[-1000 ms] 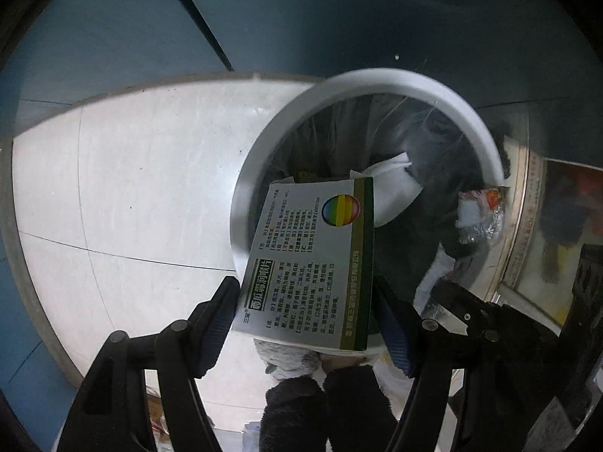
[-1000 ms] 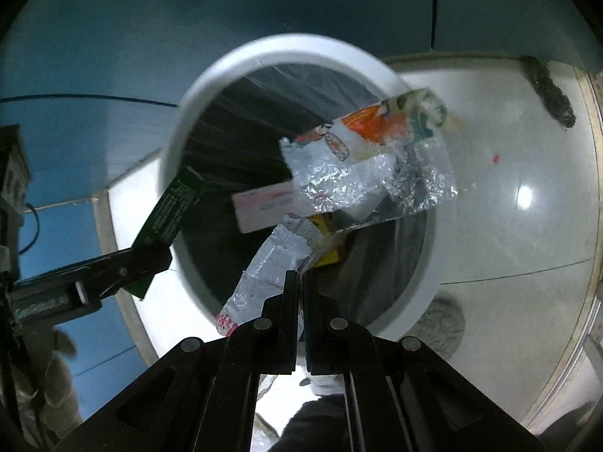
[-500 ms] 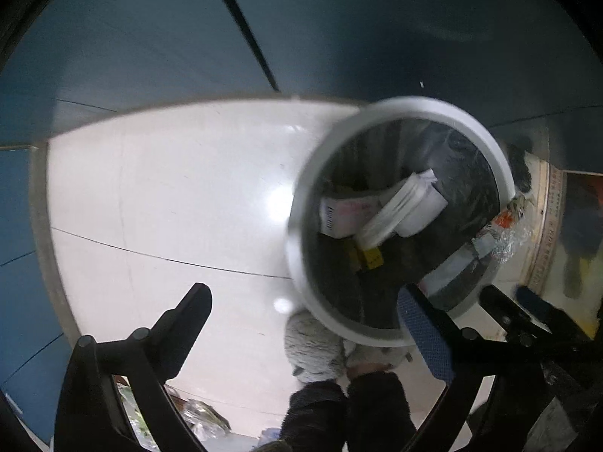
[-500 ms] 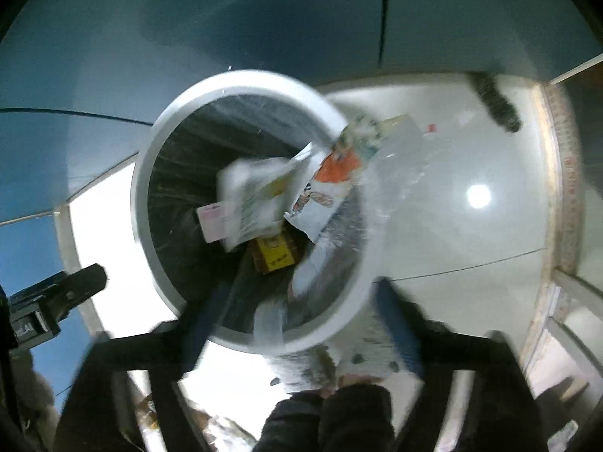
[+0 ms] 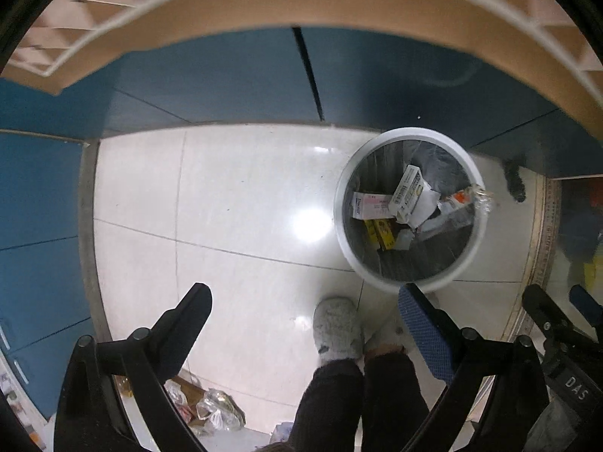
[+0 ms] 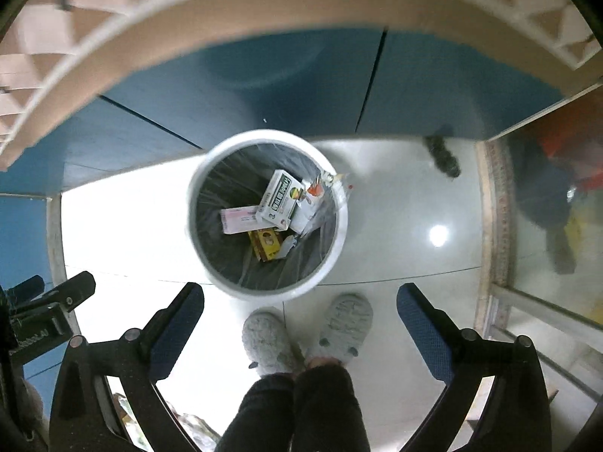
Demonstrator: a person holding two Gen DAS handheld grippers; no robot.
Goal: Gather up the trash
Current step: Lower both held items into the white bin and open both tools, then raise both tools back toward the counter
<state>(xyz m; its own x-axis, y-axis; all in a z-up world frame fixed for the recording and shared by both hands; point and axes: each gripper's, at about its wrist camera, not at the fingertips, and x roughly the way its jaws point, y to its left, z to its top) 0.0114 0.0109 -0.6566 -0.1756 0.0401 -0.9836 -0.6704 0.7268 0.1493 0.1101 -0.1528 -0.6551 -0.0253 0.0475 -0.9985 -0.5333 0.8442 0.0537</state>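
Note:
A white round trash bin (image 5: 341, 226) with a dark liner stands on the tiled floor, also in the right wrist view (image 6: 341, 233). Inside lie a white and green box (image 6: 282, 200), a pink and white box (image 6: 238, 220), a yellow box (image 6: 267, 244) and a foil wrapper (image 5: 458, 207) at the rim. My left gripper (image 5: 305, 333) is open and empty, high above the floor, left of the bin. My right gripper (image 6: 300, 326) is open and empty, high above the bin's near side.
Blue cabinet fronts (image 5: 226, 75) stand behind the bin. The person's grey slippers (image 6: 343, 324) stand just in front of it. More wrappers (image 5: 211, 410) lie at the lower left. A dark object (image 6: 443, 152) lies on the floor at right.
Both grippers opened and dropped their loads: the white and green box and the foil wrapper now lie in the bin. Both grippers rose well above it.

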